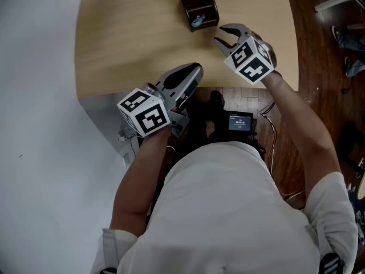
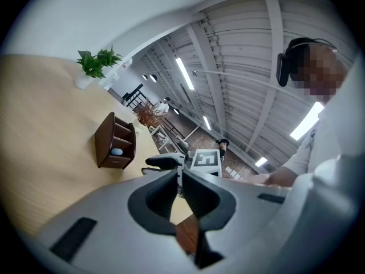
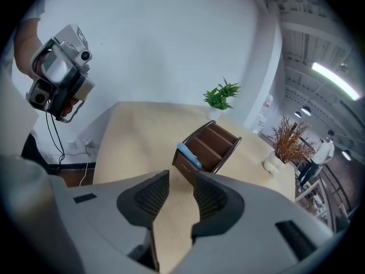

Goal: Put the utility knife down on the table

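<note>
The utility knife [image 1: 198,21], light blue, lies in the front slot of a dark brown wooden organizer [image 1: 197,4] at the far side of the light wood table [image 1: 131,33]. The right gripper view shows the knife [image 3: 188,155] just beyond my right gripper [image 3: 181,181], which is open and empty. From the head view the right gripper [image 1: 221,34] hovers just right of the organizer. My left gripper [image 1: 195,69] hangs over the table's near edge, its jaws shut with nothing between them. In its own view the left gripper [image 2: 179,178] points past the organizer [image 2: 117,141] with the knife [image 2: 116,151].
A small potted plant [image 3: 221,96] stands at the table's far corner by the white wall. Below the table's near edge sits a small device with a lit screen [image 1: 240,122] and cables. Wooden floor lies to the right of the table.
</note>
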A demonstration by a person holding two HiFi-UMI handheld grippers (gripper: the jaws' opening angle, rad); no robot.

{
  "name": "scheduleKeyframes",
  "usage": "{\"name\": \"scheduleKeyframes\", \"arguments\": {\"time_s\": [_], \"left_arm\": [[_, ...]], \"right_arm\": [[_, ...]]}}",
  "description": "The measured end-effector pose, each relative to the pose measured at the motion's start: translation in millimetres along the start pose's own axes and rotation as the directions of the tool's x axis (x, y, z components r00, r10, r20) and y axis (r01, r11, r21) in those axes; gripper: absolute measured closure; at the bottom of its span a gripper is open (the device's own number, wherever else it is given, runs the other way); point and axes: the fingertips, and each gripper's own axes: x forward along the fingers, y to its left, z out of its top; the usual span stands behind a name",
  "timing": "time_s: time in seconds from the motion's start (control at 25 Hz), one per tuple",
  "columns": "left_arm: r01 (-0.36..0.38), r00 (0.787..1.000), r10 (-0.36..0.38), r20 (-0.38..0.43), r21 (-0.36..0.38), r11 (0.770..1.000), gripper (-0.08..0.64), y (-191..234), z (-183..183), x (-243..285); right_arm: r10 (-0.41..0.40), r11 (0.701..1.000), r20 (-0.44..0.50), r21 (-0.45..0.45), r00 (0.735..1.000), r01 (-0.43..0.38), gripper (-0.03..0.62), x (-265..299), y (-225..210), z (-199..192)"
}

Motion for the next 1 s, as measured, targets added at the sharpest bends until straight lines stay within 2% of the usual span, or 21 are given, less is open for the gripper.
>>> {"name": "scheduleKeyframes", "arguments": {"time_s": [0.44,0.72,1.0], "left_arm": [[0.033,0.999,-0.033,-0.041,0.011,0.999,0.554,-1.7,-9.9,3.8],[0.047,0.999,-0.047,-0.024,0.023,0.999,0.554,-20.6,3.1,-6.3],[0.066,0.998,-0.066,0.0,0.048,0.997,0.554,-43.8,5.3,-26.2]], "right_arm": [[-0.013,0.993,-0.021,0.118,1.0,0.015,0.477,-22.2,8.7,-23.1],[-0.033,0.979,0.003,0.2,0.999,0.032,0.479,-53.6,11.0,-12.0],[-0.069,0.973,0.042,0.223,0.997,0.058,0.479,-90.3,26.0,5.0]]}}
